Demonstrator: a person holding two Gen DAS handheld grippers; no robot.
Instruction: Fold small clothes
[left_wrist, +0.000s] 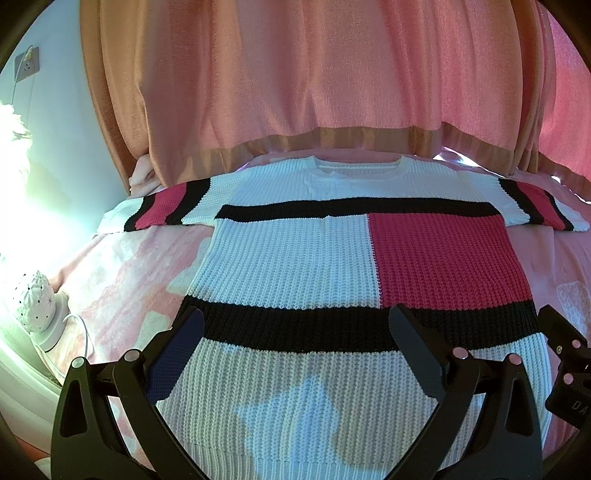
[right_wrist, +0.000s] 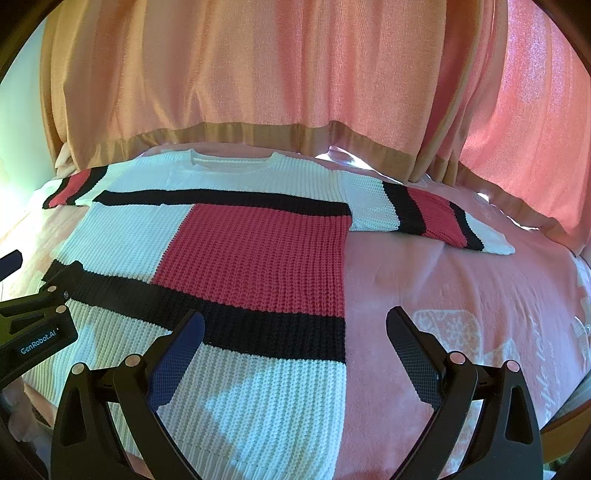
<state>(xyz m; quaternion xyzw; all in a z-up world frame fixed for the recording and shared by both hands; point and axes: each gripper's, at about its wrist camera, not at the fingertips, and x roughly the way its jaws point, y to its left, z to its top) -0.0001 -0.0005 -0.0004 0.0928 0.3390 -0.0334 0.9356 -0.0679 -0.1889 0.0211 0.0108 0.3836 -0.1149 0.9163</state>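
A knitted sweater (left_wrist: 295, 266) in white, black and red blocks lies flat and face up on a pink bed, sleeves spread to both sides, collar at the far end. My left gripper (left_wrist: 295, 325) is open and empty, hovering above the sweater's lower part near the hem. My right gripper (right_wrist: 295, 325) is open and empty over the sweater's (right_wrist: 251, 258) right edge, one finger above the knit and the other above the blanket. Each gripper shows at the edge of the other's view: the right one (left_wrist: 565, 354) and the left one (right_wrist: 40, 314).
The pink blanket (right_wrist: 461, 295) covers the bed. Orange-pink curtains (left_wrist: 314, 74) hang behind the far edge. A white dotted lamp (left_wrist: 37, 306) with a cord stands at the left beside the bed, near a wall socket (left_wrist: 26, 62).
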